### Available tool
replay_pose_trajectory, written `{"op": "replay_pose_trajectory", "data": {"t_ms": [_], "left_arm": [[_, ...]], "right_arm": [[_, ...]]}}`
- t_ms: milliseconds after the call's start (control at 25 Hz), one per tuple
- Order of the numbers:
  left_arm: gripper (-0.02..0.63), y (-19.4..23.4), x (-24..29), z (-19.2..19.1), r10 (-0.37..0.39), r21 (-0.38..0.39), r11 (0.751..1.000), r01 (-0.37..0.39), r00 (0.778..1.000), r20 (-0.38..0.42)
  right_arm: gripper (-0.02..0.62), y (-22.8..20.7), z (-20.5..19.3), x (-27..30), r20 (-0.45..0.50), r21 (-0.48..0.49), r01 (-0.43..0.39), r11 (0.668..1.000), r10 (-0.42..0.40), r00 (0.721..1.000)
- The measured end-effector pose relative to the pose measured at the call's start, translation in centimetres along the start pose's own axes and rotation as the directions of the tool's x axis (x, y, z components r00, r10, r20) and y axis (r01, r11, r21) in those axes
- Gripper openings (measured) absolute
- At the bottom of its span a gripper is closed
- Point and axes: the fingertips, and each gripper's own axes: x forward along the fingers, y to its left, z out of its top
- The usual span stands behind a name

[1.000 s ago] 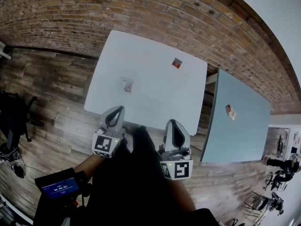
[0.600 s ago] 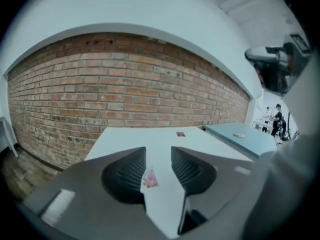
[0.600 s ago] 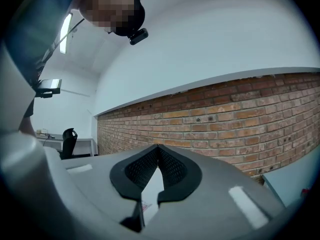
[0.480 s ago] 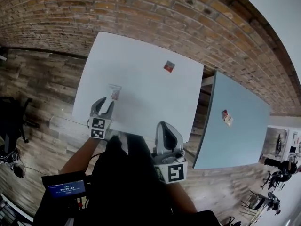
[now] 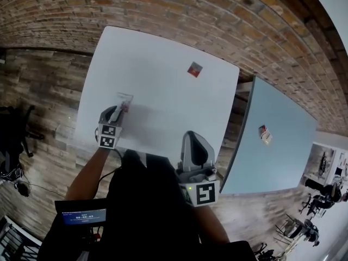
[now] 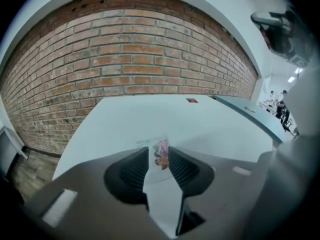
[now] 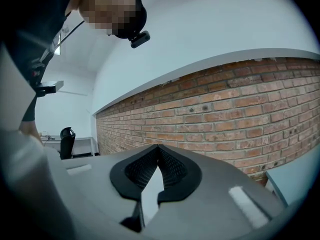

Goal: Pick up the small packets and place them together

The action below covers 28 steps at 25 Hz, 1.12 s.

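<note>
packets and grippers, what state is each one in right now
left gripper: open, jaws just been closing, near packet between them
right gripper: shut, empty
near packet: on the white table, not clamped yet
red packet: flat on the white table, untouched
third packet: on the blue-grey table

- You have three small packets in view: the first packet (image 5: 124,101) between your left gripper's jaws, the second packet (image 5: 194,69) far out on the white table, and the third packet (image 5: 264,134) on the blue-grey table.
- You have two tables: the white table (image 5: 163,107) and the blue-grey table (image 5: 283,162).
- You hold two grippers: the left gripper (image 5: 117,111), whose jaws have just been closing, and the right gripper (image 5: 191,137).
- You have one screen (image 5: 81,217) by your left arm.
</note>
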Motion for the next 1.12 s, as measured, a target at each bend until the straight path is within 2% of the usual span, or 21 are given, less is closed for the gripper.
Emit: {"op": "replay_pose_trajectory", "data": {"t_ms": [280, 640, 880, 1120], "left_arm": [[0.117, -0.3, 2.0, -1.0, 0.019, 0.018, 1.000, -0.018, 0.997, -0.068], [0.114, 0.8, 3.0, -1.4, 0.035, -0.047, 0.998, -0.040, 0.995, -0.097], [0.114, 1.6, 3.4, -0.5, 0.059, -0.059, 0.996, -0.064, 0.995, -0.086], [0.114, 1.4, 4.2, -0.9, 0.050, -0.061, 0.996, -0.061, 0.986, -0.157]], "right_arm": [[0.003, -2.4, -0.2, 0.3, 0.001, -0.007, 0.028, 1.000, -0.028, 1.000], [0.003, -3.0, -0.8, 1.8, 0.003, -0.010, 0.038, 0.999, -0.038, 0.999], [0.003, -3.9, -4.0, 5.3, -0.008, -0.041, 0.057, 0.998, -0.057, 0.998], [0.003, -3.8, -5.4, 7.3, -0.035, -0.006, 0.055, 0.998, -0.055, 0.998]]}}
